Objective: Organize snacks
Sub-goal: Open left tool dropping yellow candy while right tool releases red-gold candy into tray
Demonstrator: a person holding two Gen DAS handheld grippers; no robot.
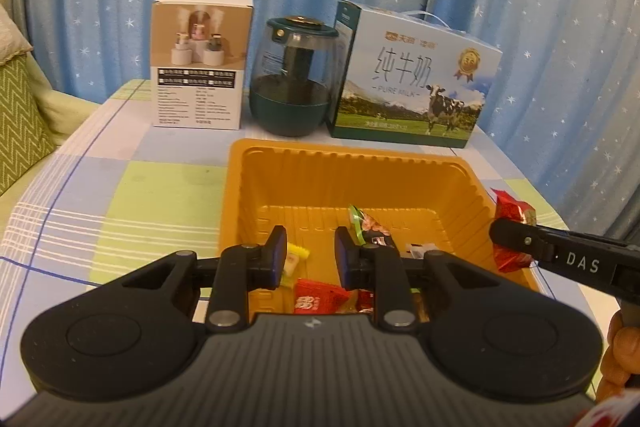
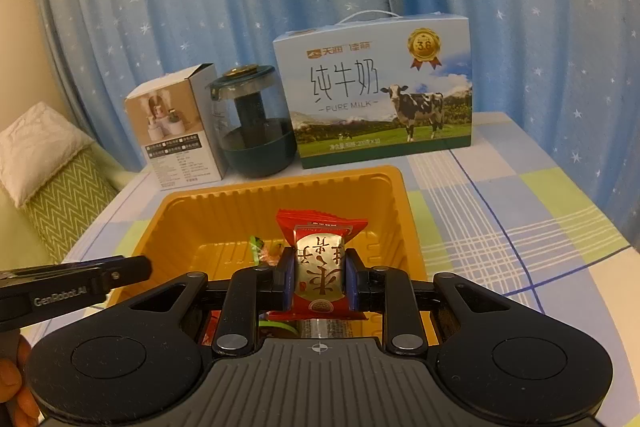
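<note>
An orange plastic tray (image 1: 320,151) (image 2: 224,197) sits on the checked tablecloth and holds several wrapped snacks, among them a green-ended packet (image 1: 366,223), a yellow one (image 1: 294,259) and a red one (image 1: 316,297). My left gripper (image 1: 310,253) is open and empty, hovering over the tray's near part. My right gripper (image 2: 318,269) is shut on a red and silver snack packet (image 2: 320,255) and holds it above the tray. In the left wrist view that packet (image 1: 514,215) shows at the tray's right rim, in the right gripper's fingers (image 1: 516,235).
Behind the tray stand a humidifier box (image 1: 200,67) (image 2: 176,131), a dark green glass jar (image 1: 294,79) (image 2: 254,123) and a pure-milk carton (image 1: 416,79) (image 2: 376,91). A blue starry curtain hangs behind. A green cushion (image 1: 20,119) lies left of the table.
</note>
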